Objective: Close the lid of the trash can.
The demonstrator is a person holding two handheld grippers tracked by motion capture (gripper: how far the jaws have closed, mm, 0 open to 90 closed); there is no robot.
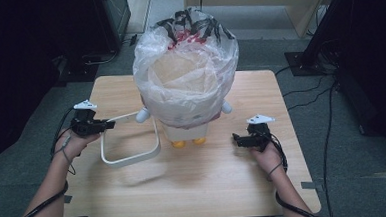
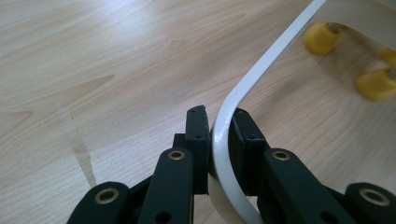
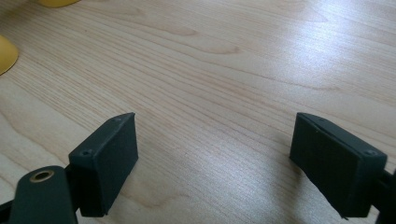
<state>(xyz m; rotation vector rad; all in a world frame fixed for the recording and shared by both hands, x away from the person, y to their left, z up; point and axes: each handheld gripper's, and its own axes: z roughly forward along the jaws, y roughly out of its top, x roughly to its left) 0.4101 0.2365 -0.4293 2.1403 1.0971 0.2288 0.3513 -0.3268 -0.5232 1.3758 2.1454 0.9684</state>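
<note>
A white rounded-rectangle hoop [image 1: 131,161] hangs tilted above the wooden table [image 1: 225,187], left of a small bin [image 1: 187,84] lined with a clear plastic bag. My left gripper [image 1: 110,124] is shut on the hoop's left side. In the left gripper view the white band [image 2: 261,74] runs between the two pads of that gripper [image 2: 219,133], which press on it. The bin stands on yellow feet [image 1: 179,144]. My right gripper [image 1: 236,138] is at the bin's right, low over the table. Its jaws [image 3: 215,158] stand open with only bare wood between them.
The bag's black ties [image 1: 191,19] bunch at the bin's far rim. A white knob [image 1: 142,115] sticks out from the bin's left side and another [image 1: 226,107] from its right. Cables trail off both sides of the table onto the grey floor [image 1: 364,169].
</note>
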